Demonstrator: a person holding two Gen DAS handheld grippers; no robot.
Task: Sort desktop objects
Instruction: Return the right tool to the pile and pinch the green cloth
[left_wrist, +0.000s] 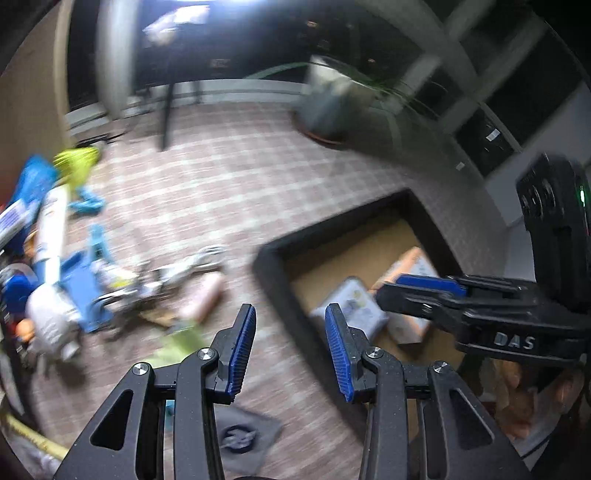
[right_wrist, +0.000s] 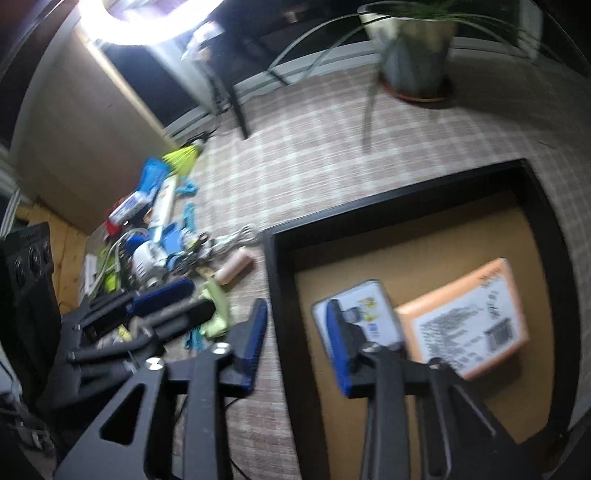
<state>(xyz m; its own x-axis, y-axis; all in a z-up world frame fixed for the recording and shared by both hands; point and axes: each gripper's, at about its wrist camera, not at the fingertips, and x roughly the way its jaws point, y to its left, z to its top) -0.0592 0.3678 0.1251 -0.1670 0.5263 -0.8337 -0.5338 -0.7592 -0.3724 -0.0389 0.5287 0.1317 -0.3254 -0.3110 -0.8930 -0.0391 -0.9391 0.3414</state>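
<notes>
Blue-padded jaws of the right gripper (right_wrist: 295, 343) are standing apart with nothing between them, one pad hanging over the checked tabletop (right_wrist: 314, 147) and the other over the black tray (right_wrist: 275, 266), straddling its left rim. Inside the tray, an orange box (right_wrist: 469, 317) is lying at the right with its long axis running slantwise from near-left to far-right, and a smaller white card pack (right_wrist: 364, 306) is lying touching its left edge, partly hidden behind the right-hand pad. To the left, the left gripper (left_wrist: 290, 343) is likewise holding its jaws open and empty over bare cloth just outside the tray. Unsorted clutter is spreading along the far-left of the tabletop: a white tube (right_wrist: 162, 206), blue packets, a yellow-green brush, and, nearest the tray, a pink cylinder (right_wrist: 234, 269) lying with its long axis slanted from near-left to far-right. Judging by position, that cylinder is sitting far-left of both grippers, and the left gripper is probably the better placed, needing its jaws to close across the cylinder's short width.
</notes>
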